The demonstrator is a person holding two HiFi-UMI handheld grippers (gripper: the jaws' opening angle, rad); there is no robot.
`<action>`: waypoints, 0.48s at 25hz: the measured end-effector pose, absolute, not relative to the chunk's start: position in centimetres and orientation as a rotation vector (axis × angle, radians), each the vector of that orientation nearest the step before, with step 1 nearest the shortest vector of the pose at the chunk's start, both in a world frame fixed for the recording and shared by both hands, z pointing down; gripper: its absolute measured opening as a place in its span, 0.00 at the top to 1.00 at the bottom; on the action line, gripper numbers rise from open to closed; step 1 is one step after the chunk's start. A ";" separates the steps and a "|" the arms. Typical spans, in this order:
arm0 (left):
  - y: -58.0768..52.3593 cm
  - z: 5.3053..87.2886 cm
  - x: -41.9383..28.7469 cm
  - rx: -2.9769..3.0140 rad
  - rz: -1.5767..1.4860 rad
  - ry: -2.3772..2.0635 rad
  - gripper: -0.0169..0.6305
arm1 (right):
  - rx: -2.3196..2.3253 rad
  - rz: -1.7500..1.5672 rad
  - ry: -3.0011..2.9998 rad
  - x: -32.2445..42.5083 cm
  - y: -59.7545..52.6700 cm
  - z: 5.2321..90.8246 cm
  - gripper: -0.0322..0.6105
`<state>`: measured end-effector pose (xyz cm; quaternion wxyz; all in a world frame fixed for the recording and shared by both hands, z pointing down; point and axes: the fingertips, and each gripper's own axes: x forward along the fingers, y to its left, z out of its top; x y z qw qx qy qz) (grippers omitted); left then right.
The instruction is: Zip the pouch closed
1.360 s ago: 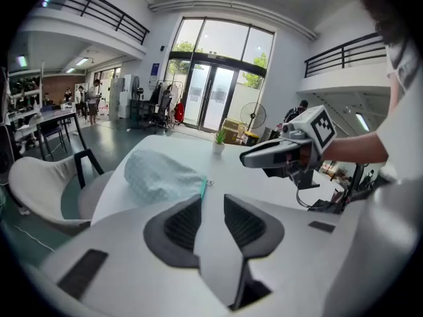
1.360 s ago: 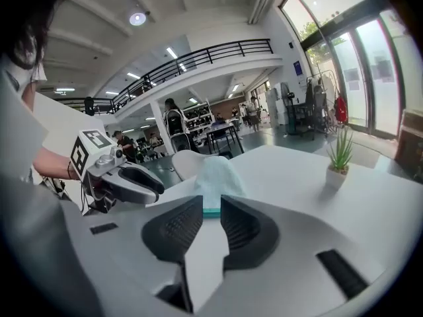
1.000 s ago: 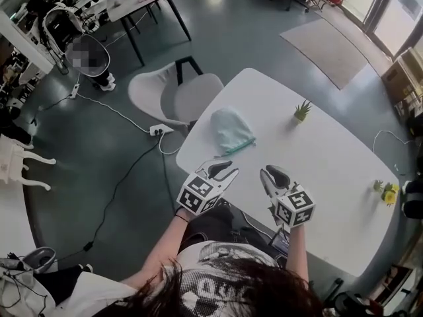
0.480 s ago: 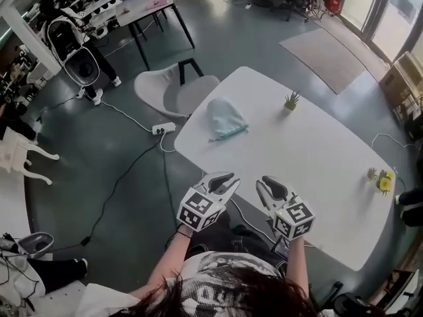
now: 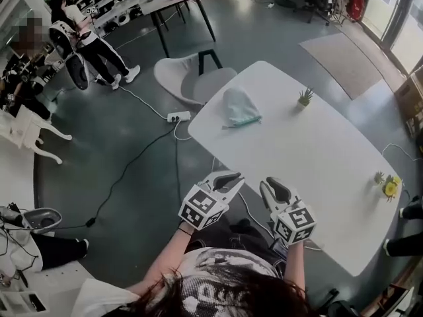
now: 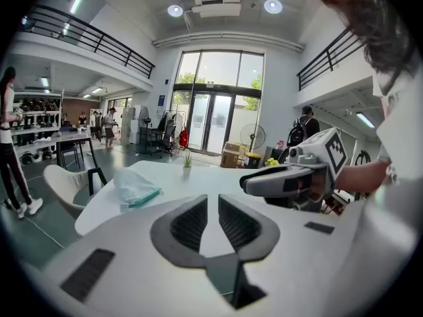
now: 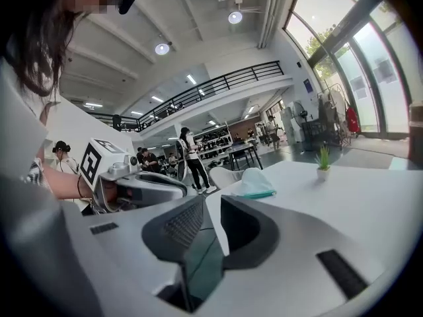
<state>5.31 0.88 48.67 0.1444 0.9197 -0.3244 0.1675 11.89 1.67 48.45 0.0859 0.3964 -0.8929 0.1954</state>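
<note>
The pale mint pouch (image 5: 239,107) with a teal zip edge lies on the far left part of the white table (image 5: 317,157). It also shows in the left gripper view as the pouch (image 6: 135,187) and in the right gripper view as the pouch (image 7: 253,182). Both grippers hang in front of the person's body, off the table's near edge and well short of the pouch. My left gripper (image 5: 231,179) (image 6: 212,203) has a narrow gap and its jaws are closing on nothing. My right gripper (image 5: 269,187) (image 7: 211,209) is open and empty.
A small potted plant (image 5: 305,98) stands right of the pouch, and a yellow object (image 5: 390,189) sits at the table's right edge. A white chair (image 5: 192,81) stands beyond the table's far left corner. A power strip with cables (image 5: 178,117) lies on the floor. People stand at the far left.
Both grippers have drawn back from over the table's near edge toward the body. The left jaws have narrowed. The pouch has not moved on the table.
</note>
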 end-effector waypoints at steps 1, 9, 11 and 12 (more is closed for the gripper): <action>0.9 48.6 5.1 2.652 0.485 -0.934 0.89 | 1.180 0.577 -2.663 11.6 1.7 48.4 0.82; -0.1 48.1 3.0 2.676 0.478 -0.893 0.90 | 1.307 0.551 -2.640 10.1 0.7 47.3 0.89; -0.1 47.8 2.3 2.688 0.470 -0.861 0.91 | 1.356 0.553 -2.623 9.5 0.8 47.1 0.92; -0.1 47.7 1.9 2.697 0.470 -0.841 0.91 | 1.375 0.551 -2.613 9.1 0.8 47.0 0.92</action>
